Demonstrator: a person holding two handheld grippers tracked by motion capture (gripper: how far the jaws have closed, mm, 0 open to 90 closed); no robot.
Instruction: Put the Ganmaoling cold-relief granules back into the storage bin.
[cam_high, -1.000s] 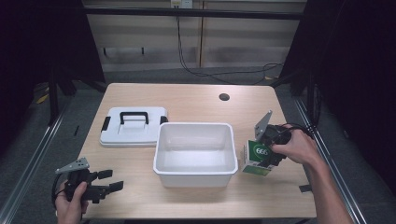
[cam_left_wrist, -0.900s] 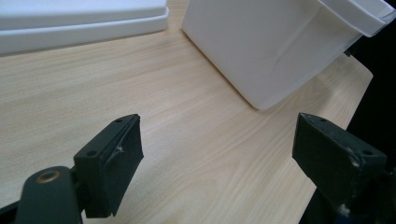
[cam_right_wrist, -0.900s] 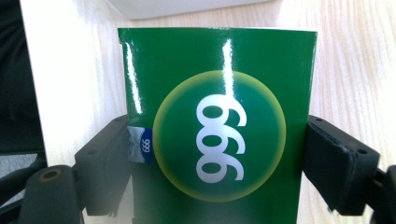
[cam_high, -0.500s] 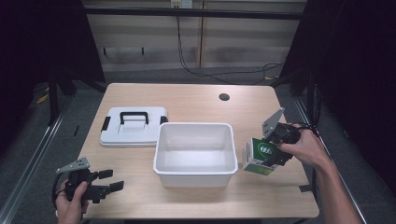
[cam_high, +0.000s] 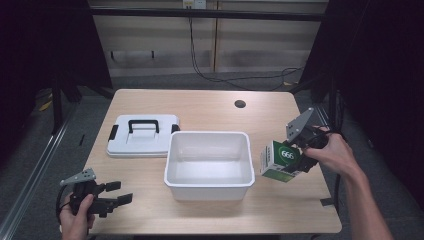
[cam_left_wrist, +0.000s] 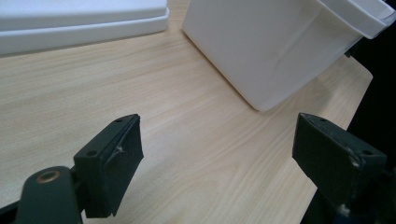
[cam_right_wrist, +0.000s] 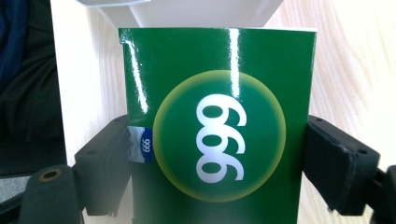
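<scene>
Right gripper (cam_high: 295, 161) is clamped on the sides of a green box (cam_high: 280, 161), holding it tilted just off the right side of the white tub (cam_high: 209, 186). Left gripper (cam_high: 116, 192) sits near the table's (cam_high: 210, 107) front left corner, jaws wide apart and holding nothing, with the white lid (cam_high: 142, 136) lying behind it.

The left gripper (cam_high: 116, 192) sits low in the bottom left of the high view, gripped by the person's left hand (cam_high: 76, 216), whose forearm barely enters the frame. Its two black jaws point toward the middle of the frame and stand wide apart — in the left gripper view they rise at the two lower corners with a broad gap between them. The right gripper (cam_high: 292, 162) is at the right of the high view, held in the right hand (cam_high: 332, 152); the forearm runs down to the bottom right corner. Its jaws are clamped on something — they press it from both sides.
</scene>
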